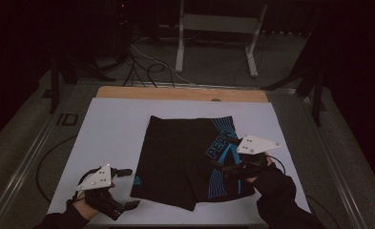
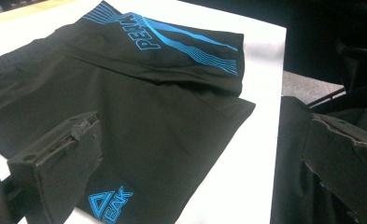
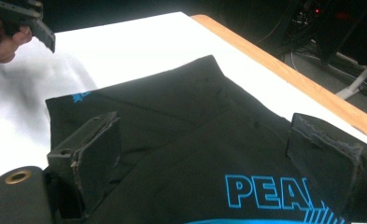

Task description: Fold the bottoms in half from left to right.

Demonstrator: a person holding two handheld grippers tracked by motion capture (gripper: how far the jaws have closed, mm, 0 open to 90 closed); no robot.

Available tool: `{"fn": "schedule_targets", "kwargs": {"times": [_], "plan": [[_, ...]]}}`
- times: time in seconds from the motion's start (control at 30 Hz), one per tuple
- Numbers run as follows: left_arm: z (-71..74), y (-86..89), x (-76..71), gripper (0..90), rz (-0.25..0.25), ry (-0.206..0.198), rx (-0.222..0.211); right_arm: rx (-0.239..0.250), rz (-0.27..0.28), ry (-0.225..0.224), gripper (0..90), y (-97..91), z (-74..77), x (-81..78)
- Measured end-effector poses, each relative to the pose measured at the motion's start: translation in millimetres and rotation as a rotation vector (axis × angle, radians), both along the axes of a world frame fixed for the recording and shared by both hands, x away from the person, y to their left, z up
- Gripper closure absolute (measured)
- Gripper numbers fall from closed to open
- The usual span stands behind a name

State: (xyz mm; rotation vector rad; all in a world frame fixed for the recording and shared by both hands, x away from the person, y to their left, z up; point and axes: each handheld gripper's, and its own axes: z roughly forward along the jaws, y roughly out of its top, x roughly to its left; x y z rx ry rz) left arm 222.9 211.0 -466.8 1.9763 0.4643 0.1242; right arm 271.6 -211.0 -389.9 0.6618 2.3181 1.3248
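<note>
Over the black shorts (image 1: 185,160), right gripper (image 1: 225,155) spread wide; left gripper (image 1: 128,188) spread beside the hem logo (image 2: 109,203)

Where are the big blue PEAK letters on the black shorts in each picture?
High view: the PEAK letters run slantwise on the right half of the shorts, beside the right gripper.
Left gripper view: top centre, on the far leg.
Right gripper view: bottom right, between the open jaws, partly hidden.
Shared landmark: the white table top under the shorts.
</note>
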Motion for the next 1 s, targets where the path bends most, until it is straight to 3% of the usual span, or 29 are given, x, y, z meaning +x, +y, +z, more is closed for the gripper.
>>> {"fn": "schedule_targets", "kwargs": {"times": [0.4, 1.0], "plan": [[-2.4, -2.0, 1.4, 0.0, 0.022, 0.008, 0.025, -0.01, 0.027, -0.01, 10.3, 24.2, 3.2, 21.4], [-9.6, -5.8, 4.3, 0.0, 0.045, 0.02, 0.065, -0.022, 0.057, 0.021, 10.3, 53.6, -9.9, 50.9]]}}
